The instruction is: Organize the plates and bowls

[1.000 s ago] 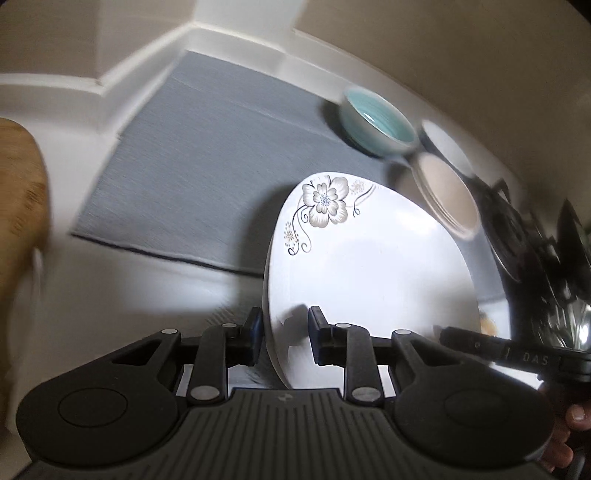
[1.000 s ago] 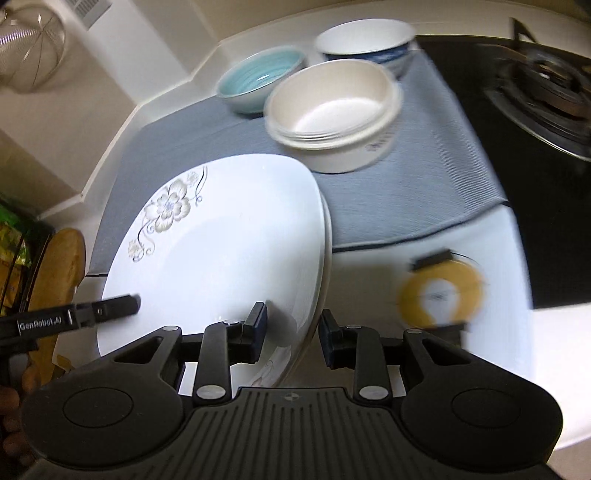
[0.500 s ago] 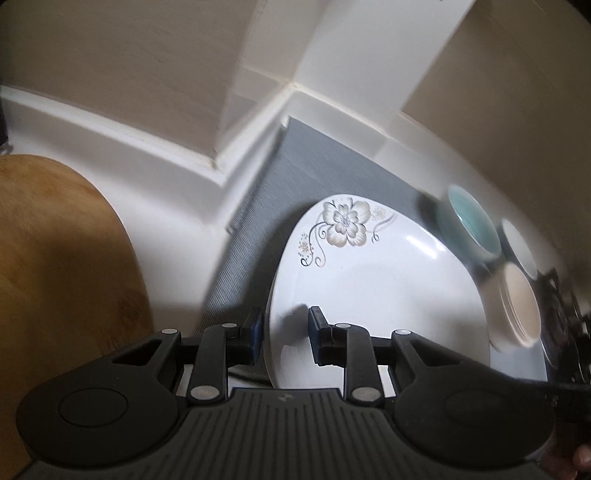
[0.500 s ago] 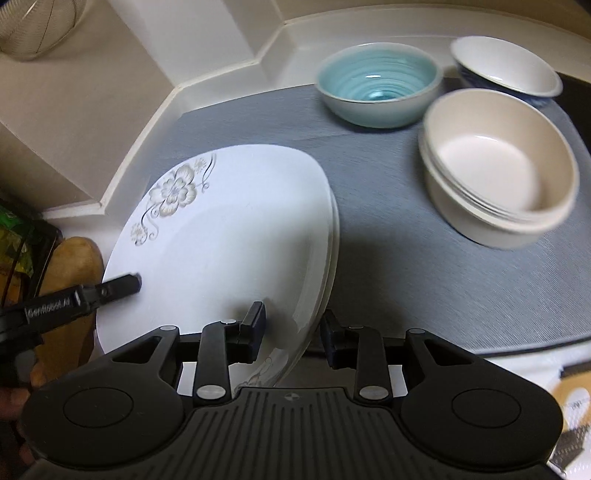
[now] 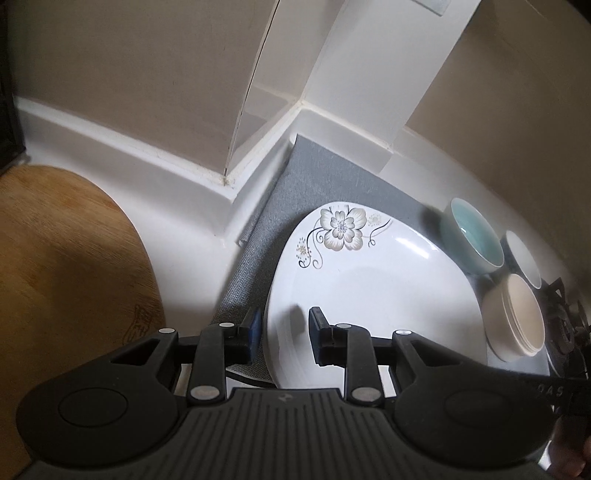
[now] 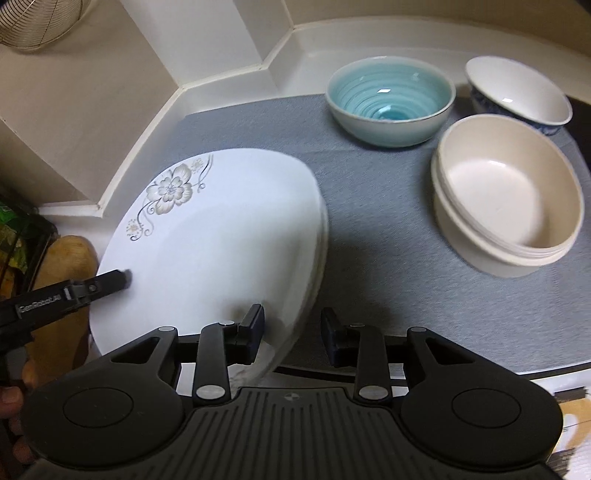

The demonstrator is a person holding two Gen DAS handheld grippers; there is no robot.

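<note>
A stack of white plates with a grey flower print (image 5: 373, 284) (image 6: 221, 247) is over the left part of the grey mat (image 6: 369, 236). My left gripper (image 5: 282, 332) is shut on the stack's left rim, one jaw above and one below. My right gripper (image 6: 291, 332) is shut on the stack's near right rim the same way. The left gripper's finger (image 6: 107, 284) shows on the plate in the right wrist view. Stacked cream bowls (image 6: 509, 195) (image 5: 517, 321), a teal bowl (image 6: 391, 99) (image 5: 474, 236) and a white blue-patterned bowl (image 6: 517, 96) (image 5: 521, 258) sit on the mat's right part.
A wooden cutting board (image 5: 62, 266) lies left of the mat. White backsplash ledges and a wall corner (image 5: 229, 177) bound the counter behind. A gas stove grate (image 5: 565, 317) is at the far right. A wire strainer (image 6: 33, 18) hangs top left.
Both grippers have carried the plate stack leftwards and farther back over the mat, away from the counter's front edge. The grip on the stack has not changed.
</note>
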